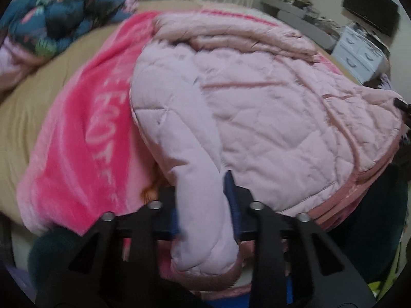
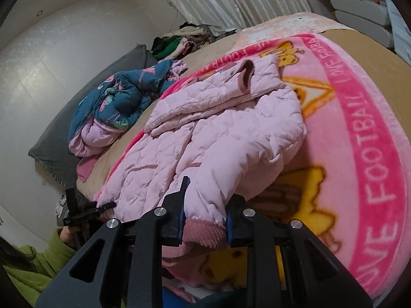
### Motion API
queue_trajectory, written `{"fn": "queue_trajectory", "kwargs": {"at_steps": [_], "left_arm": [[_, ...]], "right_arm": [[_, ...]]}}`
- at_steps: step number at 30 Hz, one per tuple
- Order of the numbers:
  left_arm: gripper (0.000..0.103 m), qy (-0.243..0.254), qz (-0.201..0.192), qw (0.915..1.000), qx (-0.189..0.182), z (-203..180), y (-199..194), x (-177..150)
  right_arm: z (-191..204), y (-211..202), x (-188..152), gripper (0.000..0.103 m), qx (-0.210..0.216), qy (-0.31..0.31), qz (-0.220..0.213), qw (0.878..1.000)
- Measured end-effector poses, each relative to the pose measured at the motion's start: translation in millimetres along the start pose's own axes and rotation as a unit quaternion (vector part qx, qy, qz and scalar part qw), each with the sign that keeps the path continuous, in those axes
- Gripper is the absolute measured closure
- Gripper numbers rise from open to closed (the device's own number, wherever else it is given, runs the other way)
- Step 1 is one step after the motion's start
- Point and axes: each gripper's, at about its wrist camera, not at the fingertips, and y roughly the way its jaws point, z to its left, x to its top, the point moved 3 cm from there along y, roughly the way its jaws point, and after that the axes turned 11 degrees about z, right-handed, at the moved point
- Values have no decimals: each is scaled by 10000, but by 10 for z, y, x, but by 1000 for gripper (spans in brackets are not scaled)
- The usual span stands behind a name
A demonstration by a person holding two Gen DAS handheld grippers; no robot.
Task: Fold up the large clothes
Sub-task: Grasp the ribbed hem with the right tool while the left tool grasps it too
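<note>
A pale pink quilted jacket (image 1: 257, 107) lies spread on a bright pink blanket (image 1: 77, 141) on the bed. In the left wrist view my left gripper (image 1: 200, 192) is shut on one puffy sleeve, which hangs down between the blue pads. In the right wrist view the jacket (image 2: 205, 133) stretches away from me, its far sleeve folded across the chest. My right gripper (image 2: 208, 197) is shut on the other sleeve, just above its ribbed dark-pink cuff (image 2: 205, 233). The left gripper (image 2: 110, 204) shows at the jacket's left edge, gripping fabric.
A blue floral garment (image 2: 115, 97) lies bunched at the head of the bed beside a grey cushion (image 2: 64, 128). Piled clothes (image 2: 185, 41) sit by the curtain. White drawers (image 1: 359, 51) and a dark screen (image 1: 370, 12) stand to the right. A person's green sleeve (image 2: 38, 264) is at lower left.
</note>
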Motion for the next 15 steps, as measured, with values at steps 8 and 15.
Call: {"fn": "queue_trajectory", "kwargs": {"at_steps": [8,15], "left_arm": [[93,97,-509,9985,-164,-32,-169,245],[93,-25,-786,9960,-418,-23,-314,377]], "right_arm": [[-189,352,-269,59,-805,449,956,9911],[-176,558,-554,34,-864,317,1523,9840]]}}
